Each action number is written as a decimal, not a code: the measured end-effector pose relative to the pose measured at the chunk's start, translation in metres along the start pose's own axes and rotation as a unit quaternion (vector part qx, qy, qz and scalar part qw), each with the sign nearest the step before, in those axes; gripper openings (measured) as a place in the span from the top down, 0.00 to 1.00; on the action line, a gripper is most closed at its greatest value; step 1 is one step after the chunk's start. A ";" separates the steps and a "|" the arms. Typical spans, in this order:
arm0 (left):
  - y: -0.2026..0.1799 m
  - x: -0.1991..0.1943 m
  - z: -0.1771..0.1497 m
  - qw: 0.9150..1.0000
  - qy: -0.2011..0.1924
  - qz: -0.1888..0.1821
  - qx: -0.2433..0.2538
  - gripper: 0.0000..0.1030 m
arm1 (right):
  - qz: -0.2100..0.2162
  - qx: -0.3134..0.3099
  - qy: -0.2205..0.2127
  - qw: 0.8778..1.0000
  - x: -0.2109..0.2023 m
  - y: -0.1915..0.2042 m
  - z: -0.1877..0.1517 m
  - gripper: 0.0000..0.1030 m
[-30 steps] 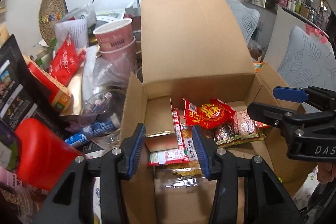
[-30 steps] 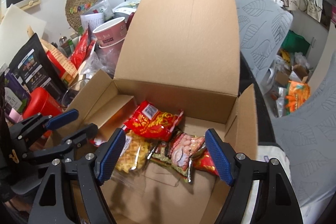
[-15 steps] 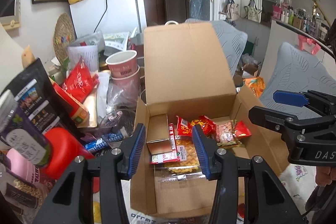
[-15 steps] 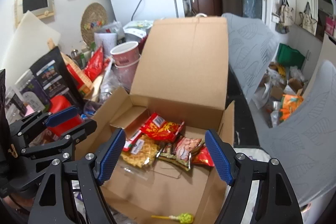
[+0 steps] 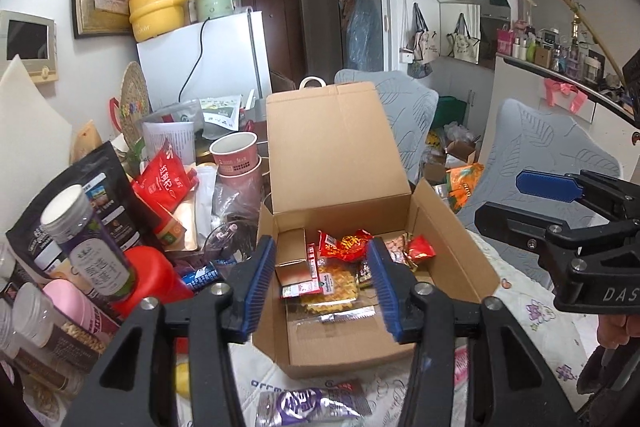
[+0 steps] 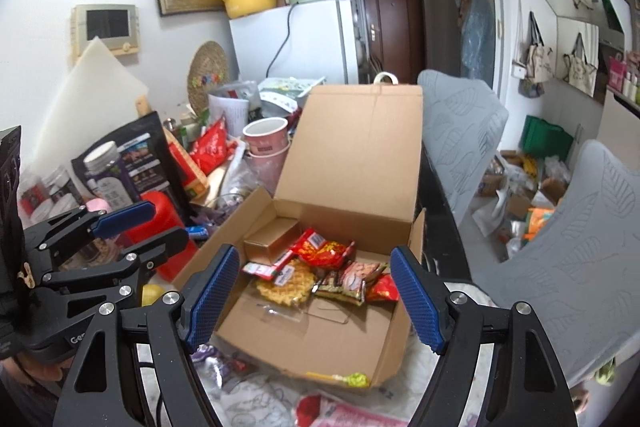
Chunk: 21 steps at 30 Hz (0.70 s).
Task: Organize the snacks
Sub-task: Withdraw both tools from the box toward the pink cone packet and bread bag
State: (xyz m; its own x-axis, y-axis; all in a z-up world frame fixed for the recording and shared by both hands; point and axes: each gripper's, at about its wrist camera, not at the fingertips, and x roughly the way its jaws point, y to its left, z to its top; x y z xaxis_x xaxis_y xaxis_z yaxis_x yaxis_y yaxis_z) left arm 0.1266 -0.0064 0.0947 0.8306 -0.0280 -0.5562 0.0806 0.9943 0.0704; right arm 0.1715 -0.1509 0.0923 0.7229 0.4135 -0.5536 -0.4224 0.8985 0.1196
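Nearest you, a purple wrapped snack (image 5: 304, 405) lies loose on the cloth just before the cardboard box (image 5: 456, 267), likely waiting its turn. Your left gripper (image 5: 322, 285) and right gripper (image 6: 312, 301) both hover spread wide, holding and touching nothing. Inside the box, packets crowd the far end: a red packet (image 6: 324, 251), a yellow noodle pack (image 6: 286, 283), leaving the near floor free. Beyond, the lid (image 5: 332, 147) stands upright.

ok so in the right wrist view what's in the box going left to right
small gold box → red and white packet → yellow waffle snack pack → red snack bag → pink nut packet → small red packet, all in the cardboard box.
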 end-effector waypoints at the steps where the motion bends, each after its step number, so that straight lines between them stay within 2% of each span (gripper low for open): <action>1: -0.001 -0.007 -0.002 1.000 -0.008 0.001 -0.001 0.28 | 0.000 -0.001 -0.004 1.000 -0.006 0.002 -0.001 0.23; 3: -0.002 -0.019 -0.004 1.000 -0.027 0.008 0.001 0.21 | -0.001 -0.004 -0.012 1.000 -0.018 0.005 -0.005 0.23; 6: -0.006 -0.033 -0.009 0.999 -0.038 0.011 0.010 0.21 | -0.003 -0.005 -0.019 1.000 -0.032 0.007 -0.012 0.19; 14: -0.018 -0.059 -0.029 0.999 -0.038 -0.004 0.022 0.21 | 0.001 -0.005 -0.031 0.999 -0.062 0.012 -0.036 0.16; 21: -0.028 -0.063 -0.058 0.999 -0.015 -0.030 0.025 0.21 | 0.000 -0.003 -0.026 1.000 -0.074 0.015 -0.066 0.16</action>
State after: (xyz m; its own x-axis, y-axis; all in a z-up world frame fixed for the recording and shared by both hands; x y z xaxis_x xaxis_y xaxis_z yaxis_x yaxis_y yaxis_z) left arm 0.0402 -0.0261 0.0800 0.8396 -0.0904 -0.5357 0.1570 0.9844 0.0799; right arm 0.0751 -0.1776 0.0809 0.7499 0.4215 -0.5100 -0.4256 0.8975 0.1158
